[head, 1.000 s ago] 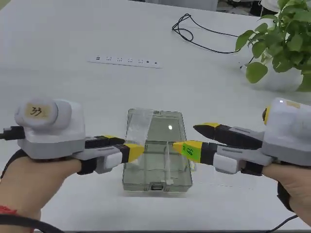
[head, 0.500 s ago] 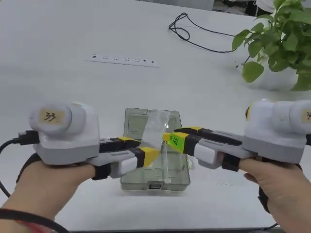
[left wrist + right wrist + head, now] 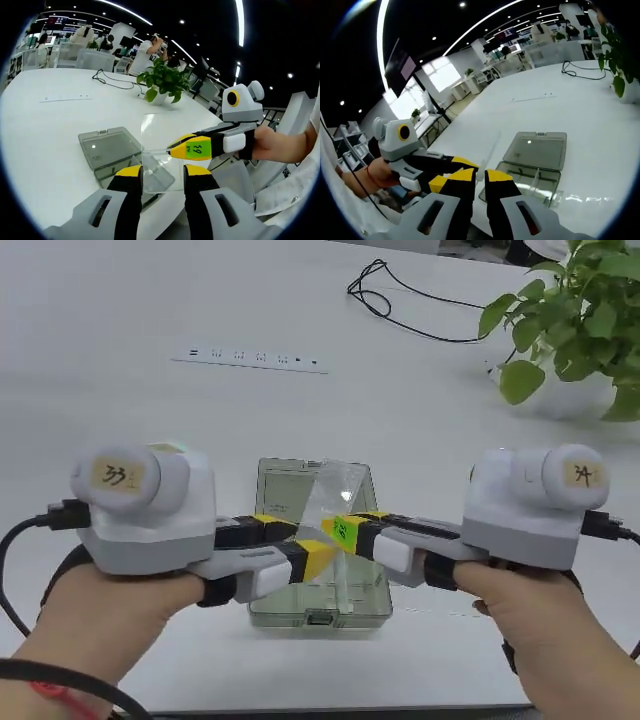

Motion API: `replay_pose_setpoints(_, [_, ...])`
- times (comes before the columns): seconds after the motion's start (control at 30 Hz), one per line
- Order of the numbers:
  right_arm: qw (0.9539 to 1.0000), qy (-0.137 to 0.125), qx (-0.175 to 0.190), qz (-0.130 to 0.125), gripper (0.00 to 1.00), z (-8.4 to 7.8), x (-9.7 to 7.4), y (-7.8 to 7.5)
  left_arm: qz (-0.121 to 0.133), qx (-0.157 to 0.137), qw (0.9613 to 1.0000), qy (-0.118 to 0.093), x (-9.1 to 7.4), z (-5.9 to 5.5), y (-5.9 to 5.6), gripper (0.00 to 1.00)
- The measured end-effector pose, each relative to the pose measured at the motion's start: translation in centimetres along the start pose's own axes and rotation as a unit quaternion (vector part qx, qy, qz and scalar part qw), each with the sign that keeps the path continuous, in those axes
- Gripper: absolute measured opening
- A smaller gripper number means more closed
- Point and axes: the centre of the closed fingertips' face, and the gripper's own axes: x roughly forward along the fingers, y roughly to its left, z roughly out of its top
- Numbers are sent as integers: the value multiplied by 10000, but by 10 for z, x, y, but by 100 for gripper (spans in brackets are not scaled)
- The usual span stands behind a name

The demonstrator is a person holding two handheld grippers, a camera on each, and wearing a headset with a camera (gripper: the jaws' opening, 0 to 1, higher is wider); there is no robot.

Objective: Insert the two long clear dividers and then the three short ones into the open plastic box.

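Two grippers meet on one clear sheet above the box (image 3: 290, 618). The box sits open on the white table (image 3: 150, 410), its lid (image 3: 285, 485) laid flat on the far side.

Left of the box: my left gripper (image 3: 296, 543) reaches in over the left wall. In the left gripper view its jaws stand moderately apart, with the sheet face-on across the gap. I cannot tell whether they press on its edges.

Over the middle of the box: the clear divider (image 3: 335, 490) hangs tilted, raised off the box floor. As far as I can see, it is not in any slot.

Inside the box: one upright clear strip (image 3: 345, 590) runs front to back, a little right of the box's centre. I take it for the first long divider, already seated.

Right of the box: my right gripper (image 3: 345, 528) comes in over the right wall with its jaws drawn narrow, pinching the divider. In the right gripper view the thin edge rises out of the slit between the tips.

Judgement: the second long divider is the step in hand, carried but not seated. The three short ones are not yet started.

Next move calls for:
- standing the sheet upright and parallel to the seated strip, on its left side;
- matching its ends to the wall grooves, which I cannot make out from here;
- lowering it level, since a thin sheet held at one edge will likely flex or skew.
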Motion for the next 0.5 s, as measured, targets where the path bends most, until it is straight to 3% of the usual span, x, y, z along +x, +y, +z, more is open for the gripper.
replay_pose_setpoints(0.1, [9997, -30, 168, -159, 7, 0, 1, -2, -1, 22, 10000, -13, 1, 0, 0, 29])
replay_pose_setpoints(0.17, [9998, -39, 179, -114, 6, 1, 1, 2, 69, 29, 10000, 22, -1, -1, 4, 25])
replay_pose_setpoints(0.23, [9997, -27, 175, -145, 6, 1, 2, 2, 4, -127, 9999, -70, 0, 2, 1, 31])
replay_pose_setpoints(0.33, [9997, 0, 221, -137, 6, 1, 3, 1, 1, 94, 9999, 48, 1, -2, 0, 34])
replay_pose_setpoints(0.5, [9996, 32, 260, -125, 7, 3, 3, 1, -95, 172, 9998, 27, -1, -3, -1, 34])
